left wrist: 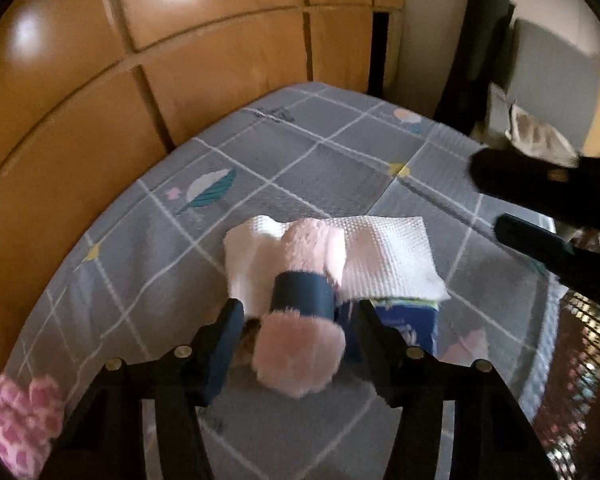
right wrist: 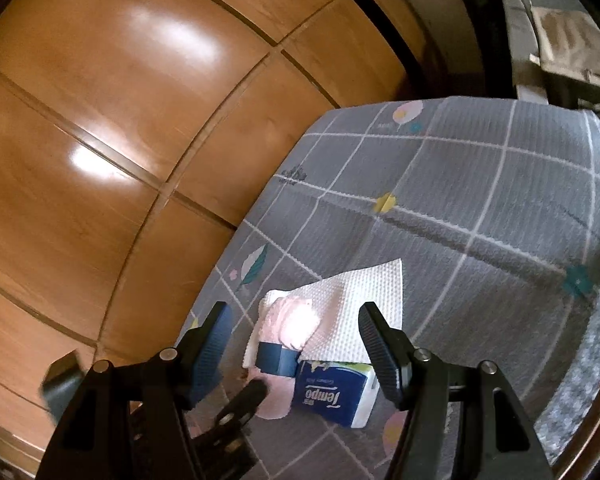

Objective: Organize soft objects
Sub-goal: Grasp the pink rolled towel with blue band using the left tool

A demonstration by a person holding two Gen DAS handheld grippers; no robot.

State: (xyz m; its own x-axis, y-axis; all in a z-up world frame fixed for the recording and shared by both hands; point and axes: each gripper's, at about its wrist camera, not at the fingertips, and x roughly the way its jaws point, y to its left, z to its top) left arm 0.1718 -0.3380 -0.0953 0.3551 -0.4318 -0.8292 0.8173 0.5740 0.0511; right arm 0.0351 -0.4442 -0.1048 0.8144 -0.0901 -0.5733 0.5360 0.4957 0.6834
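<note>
Glossy wooden panels (right wrist: 120, 128) backed a grey checked cloth (left wrist: 308, 168), where a fuzzy pink roll (left wrist: 300, 356) with a dark blue band (left wrist: 303, 294) lay on a white paper towel (left wrist: 388, 256) beside a blue tissue pack (right wrist: 332, 392). The left gripper (left wrist: 298, 316) straddled the roll, jaws part-closed, pads apparently clear of it. The right gripper (right wrist: 296, 328) hung open above, holding nothing.

Two near, downward views, shared bedspread (left wrist: 292, 168)
</note>
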